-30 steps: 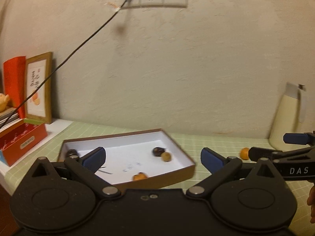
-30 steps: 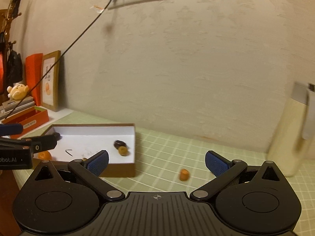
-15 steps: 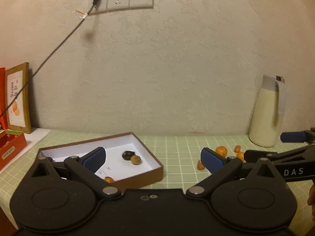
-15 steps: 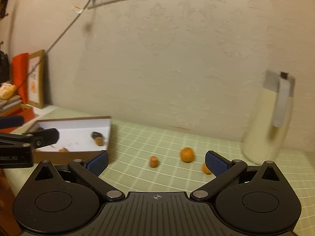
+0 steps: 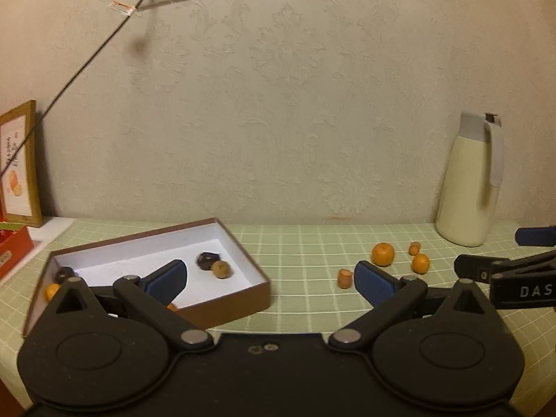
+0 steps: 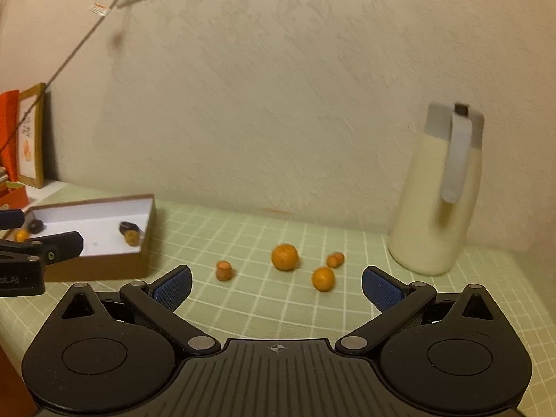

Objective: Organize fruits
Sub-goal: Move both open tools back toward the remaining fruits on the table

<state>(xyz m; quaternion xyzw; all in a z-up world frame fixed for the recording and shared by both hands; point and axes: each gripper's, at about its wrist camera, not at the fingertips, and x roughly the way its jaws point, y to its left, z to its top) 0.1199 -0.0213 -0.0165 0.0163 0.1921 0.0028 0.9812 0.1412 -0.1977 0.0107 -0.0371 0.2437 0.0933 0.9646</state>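
Observation:
A shallow brown box with a white inside point(image 5: 243, 260) point(image 6: 147, 222) lies on the green checked cloth at the left. It holds a dark fruit point(image 5: 206, 260), a tan one point(image 5: 221, 269) and small orange ones point(image 5: 52, 292). Several orange fruits lie loose on the cloth: a larger one point(image 6: 285, 257) point(image 5: 383, 254), a smaller one point(image 6: 323, 278), and two stubby pieces point(image 6: 224, 270) point(image 6: 335, 260). My left gripper point(image 5: 271, 279) is open and empty, by the box's near right corner. My right gripper point(image 6: 277, 286) is open and empty, just short of the loose fruits.
A cream jug with a grey handle point(image 6: 441, 201) point(image 5: 472, 184) stands at the back right by the wall. A framed picture point(image 5: 17, 163) and a red box point(image 5: 14, 253) sit at the far left. A black cable point(image 5: 80, 69) hangs from the wall socket.
Both views have swung to the right: the box has slid left in frame and the loose fruits and jug have come into view. Both grippers stay open.

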